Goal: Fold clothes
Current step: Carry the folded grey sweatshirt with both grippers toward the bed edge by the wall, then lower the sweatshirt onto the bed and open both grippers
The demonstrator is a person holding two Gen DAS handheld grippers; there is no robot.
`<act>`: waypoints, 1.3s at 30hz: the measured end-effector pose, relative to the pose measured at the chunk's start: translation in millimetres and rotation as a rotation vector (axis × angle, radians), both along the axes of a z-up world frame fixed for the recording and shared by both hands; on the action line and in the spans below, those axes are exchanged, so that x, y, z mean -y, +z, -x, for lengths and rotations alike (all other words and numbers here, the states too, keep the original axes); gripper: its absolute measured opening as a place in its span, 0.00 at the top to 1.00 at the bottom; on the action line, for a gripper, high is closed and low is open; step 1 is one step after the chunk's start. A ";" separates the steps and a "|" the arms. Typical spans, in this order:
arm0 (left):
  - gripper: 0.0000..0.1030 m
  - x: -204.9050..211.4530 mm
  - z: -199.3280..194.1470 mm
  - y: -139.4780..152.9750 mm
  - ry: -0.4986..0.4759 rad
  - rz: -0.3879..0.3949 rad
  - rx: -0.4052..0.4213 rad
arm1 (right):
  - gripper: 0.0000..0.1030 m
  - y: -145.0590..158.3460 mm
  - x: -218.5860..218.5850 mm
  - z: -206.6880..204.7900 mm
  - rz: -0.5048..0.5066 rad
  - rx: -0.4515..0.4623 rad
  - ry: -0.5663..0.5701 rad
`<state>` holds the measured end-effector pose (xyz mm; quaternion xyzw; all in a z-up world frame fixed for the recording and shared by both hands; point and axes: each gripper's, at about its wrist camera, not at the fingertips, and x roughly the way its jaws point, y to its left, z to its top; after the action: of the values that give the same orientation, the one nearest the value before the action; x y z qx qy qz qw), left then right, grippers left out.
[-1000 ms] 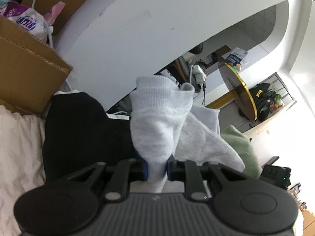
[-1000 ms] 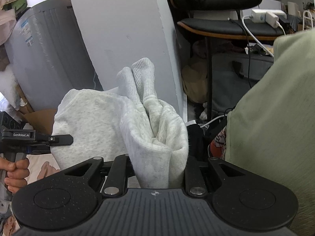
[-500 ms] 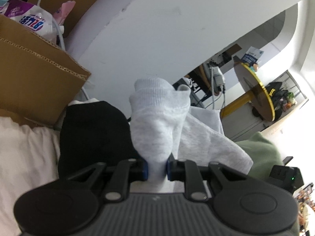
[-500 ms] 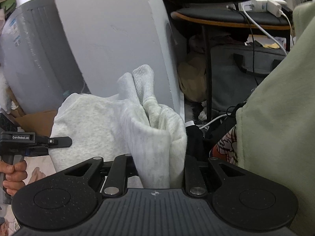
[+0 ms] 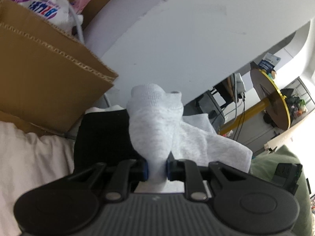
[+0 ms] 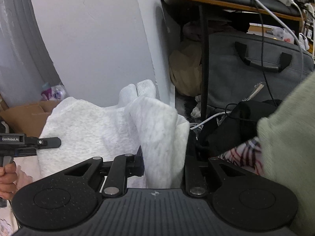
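A light grey sweatshirt (image 5: pixel 155 129) hangs bunched between both grippers. My left gripper (image 5: pixel 157 170) is shut on a fold of it with a ribbed cuff (image 5: pixel 151 92) sticking up. In the right wrist view my right gripper (image 6: pixel 163 165) is shut on another thick fold of the sweatshirt (image 6: pixel 157 129), and two ribbed cuffs (image 6: pixel 137 93) poke up behind. The body of the sweatshirt (image 6: pixel 84 125) spreads to the left, where the other gripper (image 6: pixel 29 141) and the hand holding it (image 6: pixel 7 179) show.
A black garment (image 5: pixel 102 135) lies on the pale pink bedding (image 5: pixel 33 163) under the sweatshirt. A cardboard box (image 5: pixel 45 74) stands at left, a white panel (image 5: pixel 187 39) behind. A green garment (image 6: pixel 285 157), a patterned cloth (image 6: pixel 246 153), a grey bag (image 6: pixel 256 72) and cables (image 6: pixel 206 120) crowd the right.
Both grippers have come down and forward with the sweatshirt held in them, toward the white panel. The box and the grey bag look larger and closer. Neither grip has changed.
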<state>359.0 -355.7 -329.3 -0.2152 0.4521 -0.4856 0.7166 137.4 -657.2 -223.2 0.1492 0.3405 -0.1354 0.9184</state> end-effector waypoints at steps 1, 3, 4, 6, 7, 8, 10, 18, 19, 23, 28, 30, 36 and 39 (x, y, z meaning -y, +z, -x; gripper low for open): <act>0.83 1.4 -2.4 -3.2 0.004 -0.004 -0.001 | 0.80 -3.8 4.3 -5.3 -0.001 -0.009 0.000; 0.83 4.7 -5.9 -6.2 0.008 -0.015 0.005 | 0.80 -9.6 7.1 -10.4 0.002 -0.023 0.003; 0.83 6.3 -7.6 -7.6 0.009 -0.020 0.009 | 0.80 -12.5 9.3 -14.1 0.008 -0.029 0.005; 0.83 8.8 -11.0 -10.1 0.015 -0.028 0.013 | 0.80 -16.4 10.8 -18.9 0.017 -0.039 0.007; 0.83 8.5 -12.4 -11.6 0.021 -0.027 0.012 | 0.80 -18.3 11.0 -20.3 0.019 -0.043 0.006; 0.83 8.0 -13.6 -13.1 0.026 -0.026 0.010 | 0.80 -20.6 12.5 -22.5 0.015 -0.046 0.004; 0.83 7.2 -15.4 -15.9 0.037 -0.027 0.011 | 0.80 -25.2 15.7 -27.3 0.006 -0.052 -0.002; 0.73 17.4 -21.6 -28.8 0.051 -0.152 0.018 | 0.59 -32.3 15.6 -44.1 0.067 -0.124 -0.069; 0.72 18.8 -22.9 -27.2 0.047 -0.161 0.021 | 0.57 -28.2 13.5 -42.5 0.078 -0.117 -0.084; 0.70 25.5 -26.1 -19.0 0.028 -0.182 0.049 | 0.42 -4.3 -2.4 -35.0 0.219 -0.083 -0.152; 0.65 36.0 -25.4 -15.1 0.010 -0.214 0.091 | 0.42 25.5 -18.6 -22.1 0.212 0.021 -0.136; 0.57 34.9 -27.9 -18.6 0.019 -0.248 0.079 | 0.43 27.1 -26.6 -21.4 0.185 0.025 -0.101; 0.53 24.8 -23.3 0.6 -0.052 -0.319 0.157 | 0.43 6.6 -39.4 -15.4 0.139 -0.047 -0.035; 0.54 22.3 -21.4 25.0 -0.076 -0.333 0.237 | 0.43 -5.5 -35.6 -15.4 0.124 -0.071 -0.019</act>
<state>380.5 -378.0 -304.2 -0.0182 0.4465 -0.4527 0.7716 152.8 -621.6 -228.8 0.0904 0.3626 -0.1703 0.9118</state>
